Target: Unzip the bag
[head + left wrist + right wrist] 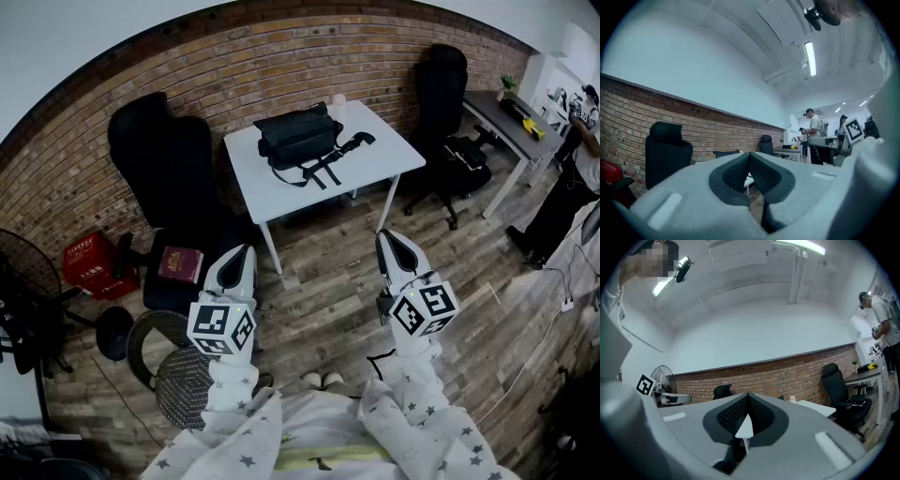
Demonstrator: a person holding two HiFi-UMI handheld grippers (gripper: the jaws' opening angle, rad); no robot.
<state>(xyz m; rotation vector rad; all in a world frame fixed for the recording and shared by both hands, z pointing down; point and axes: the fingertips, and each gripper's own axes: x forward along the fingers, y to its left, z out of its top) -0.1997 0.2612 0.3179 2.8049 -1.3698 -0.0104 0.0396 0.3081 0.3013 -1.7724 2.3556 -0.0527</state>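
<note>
Standing well back from the white table (pixel 375 159), you are holding both tongs low over the wooden floor. Left gripper (pixel 242 255): sitting at your eleven o'clock, jaws pressed together, gripping nothing. Right gripper (pixel 392 240): sitting at one o'clock, jaws likewise together, empty. Black bag (pixel 298 133): lying at twelve o'clock on the table's far half, its strap (pixel 330 161) trailing toward five o'clock. Progress: no unzipping is happening yet; the approach, steadying the bag and catching the pull are all remaining. The zipper is showing too small to make out.
</note>
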